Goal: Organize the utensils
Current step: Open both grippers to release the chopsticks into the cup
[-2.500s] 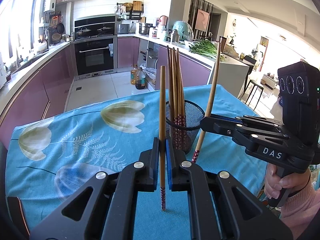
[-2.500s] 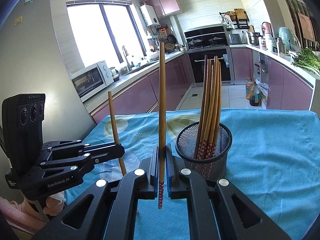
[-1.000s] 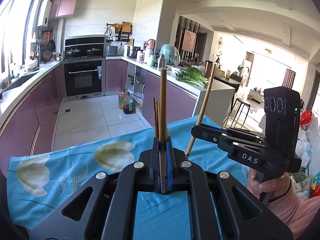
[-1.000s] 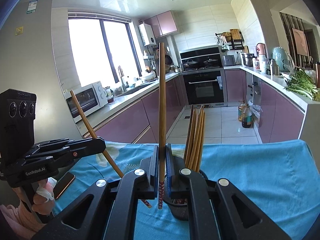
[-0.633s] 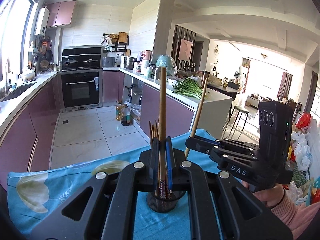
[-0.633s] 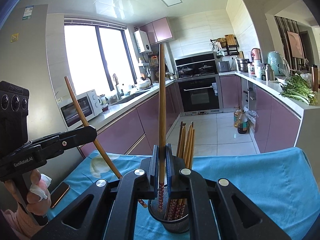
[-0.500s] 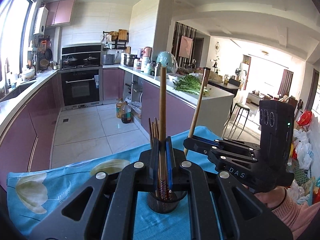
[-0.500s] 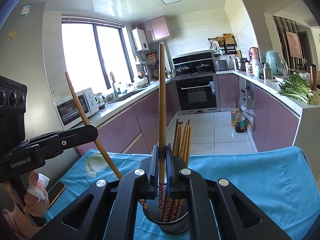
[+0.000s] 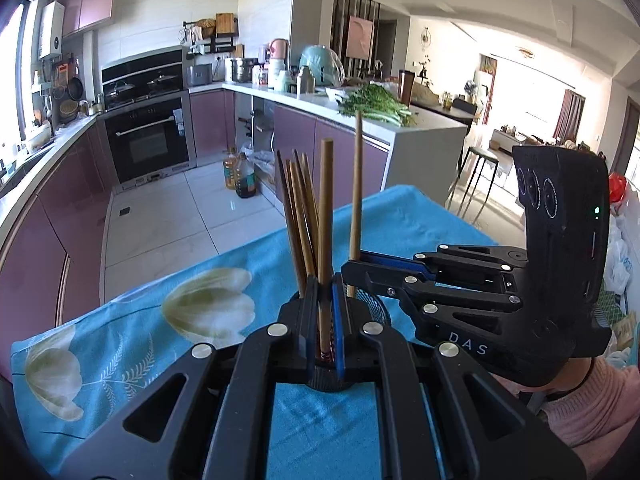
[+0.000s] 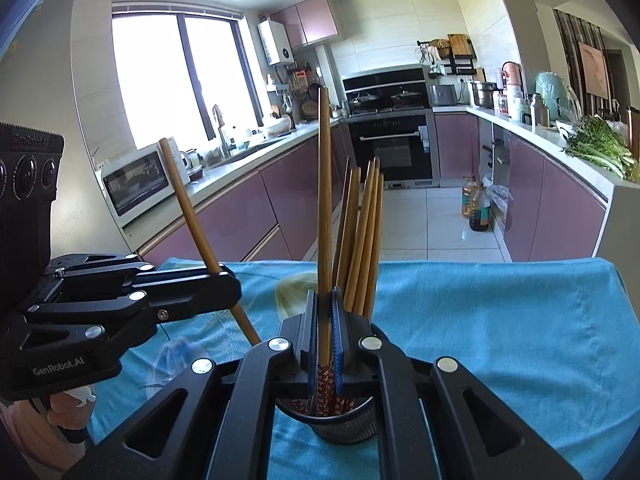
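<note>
The black mesh cup (image 10: 328, 420) stands on the blue flowered tablecloth (image 10: 500, 320), and everything else is placed from it. A bundle of wooden chopsticks (image 10: 362, 232) stands in the cup, leaning slightly, with patterned red ends down inside.

The right gripper (image 10: 323, 344) sits directly over the near rim of the cup. Its jaws are closed tight on a single chopstick (image 10: 324, 200), which stands upright between the blue pads; its red patterned lower end reaches down into the cup's mouth, just beside the bundle.

The left gripper (image 9: 326, 320) hangs over the same cup from the other side, and its jaws are likewise clamped on one chopstick (image 9: 325, 216). That stick is upright in the left wrist view, its lower end down inside the cup, hard against the bundle. In the right wrist view the same stick slants up and away to the left of the cup.

The two grippers are close together above the cup, the right one's fingertips lying just beside the left one's. A hand in a pink sleeve (image 9: 592, 400) holds the right gripper.
</note>
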`<state>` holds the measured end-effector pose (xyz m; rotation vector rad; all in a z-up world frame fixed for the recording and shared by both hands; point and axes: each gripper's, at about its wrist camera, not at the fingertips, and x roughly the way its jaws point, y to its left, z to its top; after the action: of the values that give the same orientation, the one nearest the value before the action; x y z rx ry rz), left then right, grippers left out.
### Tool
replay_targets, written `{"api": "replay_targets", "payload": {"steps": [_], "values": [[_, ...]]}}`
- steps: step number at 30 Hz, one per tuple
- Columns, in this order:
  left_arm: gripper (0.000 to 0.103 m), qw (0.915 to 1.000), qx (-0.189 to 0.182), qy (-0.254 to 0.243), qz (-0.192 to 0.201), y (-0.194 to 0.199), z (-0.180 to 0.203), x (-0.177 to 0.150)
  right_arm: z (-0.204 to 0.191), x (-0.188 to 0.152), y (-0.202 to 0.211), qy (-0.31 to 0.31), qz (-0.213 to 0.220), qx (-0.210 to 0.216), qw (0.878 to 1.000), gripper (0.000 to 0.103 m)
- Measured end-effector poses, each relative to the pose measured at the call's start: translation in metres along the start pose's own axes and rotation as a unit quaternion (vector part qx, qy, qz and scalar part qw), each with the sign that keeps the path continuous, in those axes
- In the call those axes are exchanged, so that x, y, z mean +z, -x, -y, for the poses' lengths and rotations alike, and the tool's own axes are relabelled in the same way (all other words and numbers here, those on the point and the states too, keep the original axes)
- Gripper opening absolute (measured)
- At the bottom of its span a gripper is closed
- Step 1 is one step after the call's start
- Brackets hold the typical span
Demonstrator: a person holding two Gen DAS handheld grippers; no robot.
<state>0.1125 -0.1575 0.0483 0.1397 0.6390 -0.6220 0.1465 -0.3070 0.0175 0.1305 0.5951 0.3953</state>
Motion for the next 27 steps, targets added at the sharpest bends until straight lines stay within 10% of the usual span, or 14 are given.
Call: {"api": "replay_targets", "payload": {"steps": [16, 23, 27], "values": [[0.017, 0.999, -0.017, 0.032, -0.027, -0.037, -0.027, -0.015, 0.005, -0.005, -0.008, -0.014, -0.017, -0.009, 1.0, 0.011], [0.034, 0.9984, 0.001, 0.056, -0.011, -0.022, -0.036, -0.038, -0.001, -0.015, 0.001, -0.015, -0.01, 0.0, 1.0, 0.037], [0.05, 0.997, 0.025, 0.073, 0.01, -0.006, -0.044, -0.053, -0.006, -0.021, 0.009, -0.01, -0.002, 0.004, 1.0, 0.069]]}}
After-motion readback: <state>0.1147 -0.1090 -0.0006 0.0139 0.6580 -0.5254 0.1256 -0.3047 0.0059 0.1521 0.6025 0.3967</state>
